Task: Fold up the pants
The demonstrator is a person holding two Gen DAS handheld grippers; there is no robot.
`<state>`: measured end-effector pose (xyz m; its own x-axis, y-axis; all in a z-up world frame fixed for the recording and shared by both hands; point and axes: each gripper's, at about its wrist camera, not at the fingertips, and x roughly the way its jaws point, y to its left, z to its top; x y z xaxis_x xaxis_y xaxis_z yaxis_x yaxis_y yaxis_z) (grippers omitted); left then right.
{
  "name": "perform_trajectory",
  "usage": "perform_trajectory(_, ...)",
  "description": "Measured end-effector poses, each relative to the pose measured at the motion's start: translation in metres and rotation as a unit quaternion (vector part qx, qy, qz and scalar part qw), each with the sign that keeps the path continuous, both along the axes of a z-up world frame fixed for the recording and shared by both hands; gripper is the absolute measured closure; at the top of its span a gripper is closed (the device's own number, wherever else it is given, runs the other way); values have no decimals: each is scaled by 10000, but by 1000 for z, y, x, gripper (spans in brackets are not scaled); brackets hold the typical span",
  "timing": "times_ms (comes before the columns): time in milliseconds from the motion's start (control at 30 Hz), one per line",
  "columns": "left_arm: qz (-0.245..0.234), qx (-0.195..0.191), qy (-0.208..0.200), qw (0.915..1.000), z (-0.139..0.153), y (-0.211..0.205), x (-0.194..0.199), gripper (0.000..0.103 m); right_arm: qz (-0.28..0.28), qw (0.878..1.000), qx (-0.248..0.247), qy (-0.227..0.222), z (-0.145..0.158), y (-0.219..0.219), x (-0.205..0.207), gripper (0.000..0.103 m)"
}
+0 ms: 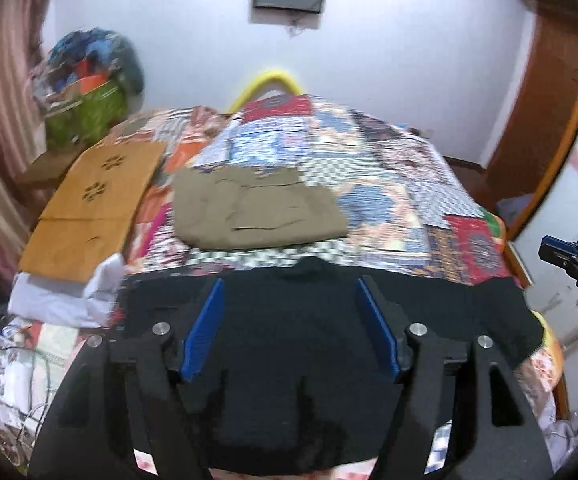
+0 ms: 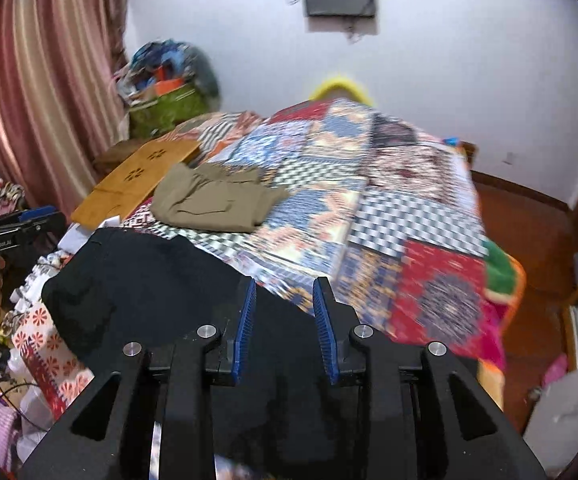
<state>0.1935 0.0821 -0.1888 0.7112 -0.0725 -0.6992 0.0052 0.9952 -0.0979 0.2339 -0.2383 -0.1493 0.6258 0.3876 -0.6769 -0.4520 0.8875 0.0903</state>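
Dark black pants (image 1: 289, 340) lie spread across the near edge of the patchwork quilt (image 1: 409, 200). My left gripper (image 1: 291, 282) hovers above them, its blue pads wide apart and nothing between them. In the right wrist view the same black pants (image 2: 137, 280) lie to the lower left. My right gripper (image 2: 285, 282) stands over their right end with a narrow gap between its pads, empty. Folded khaki pants (image 1: 257, 212) rest farther back on the quilt, also seen as khaki pants (image 2: 217, 204) in the right wrist view.
A brown board (image 1: 89, 208) lies on the bed's left side with a white cloth (image 1: 65, 296) in front of it. A green basket of clothes (image 1: 89, 108) stands by the striped curtain (image 2: 29, 100). A wooden frame (image 1: 549, 120) borders the right.
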Motion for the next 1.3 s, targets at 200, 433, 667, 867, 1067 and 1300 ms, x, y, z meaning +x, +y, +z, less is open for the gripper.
perform_trajectory(200, -578, -37, -52, 9983, 3, -69, -8, 34, -498, 9987, 14, -111, 1, -48, -45, 64)
perform_trajectory(433, -1180, -241, 298, 9923, -21, -143, -5, 29, -976, 9943, 160, 397, -44, -95, -68, 63)
perform_trajectory(667, -1624, -146, 866, 9828, -62, -197, 2, 29, -1406, 9832, 412, 1086, -98, -127, -74, 63)
perform_trajectory(867, -1804, 46, 1229, 9759, -95, -226, 8, 29, -1515, 9695, 850, 1729, -136, -146, -71, 63)
perform_trajectory(1067, -1819, 150, 1540, 9711, -122, -236, 11, 29, -1540, 9586, 1398, 1944, -148, -160, -61, 56)
perform_trajectory(1300, -1785, 120, 1499, 9724, -129, -239, 15, 27, -1500, 9580, 1564, 1878, -150, -155, -48, 45)
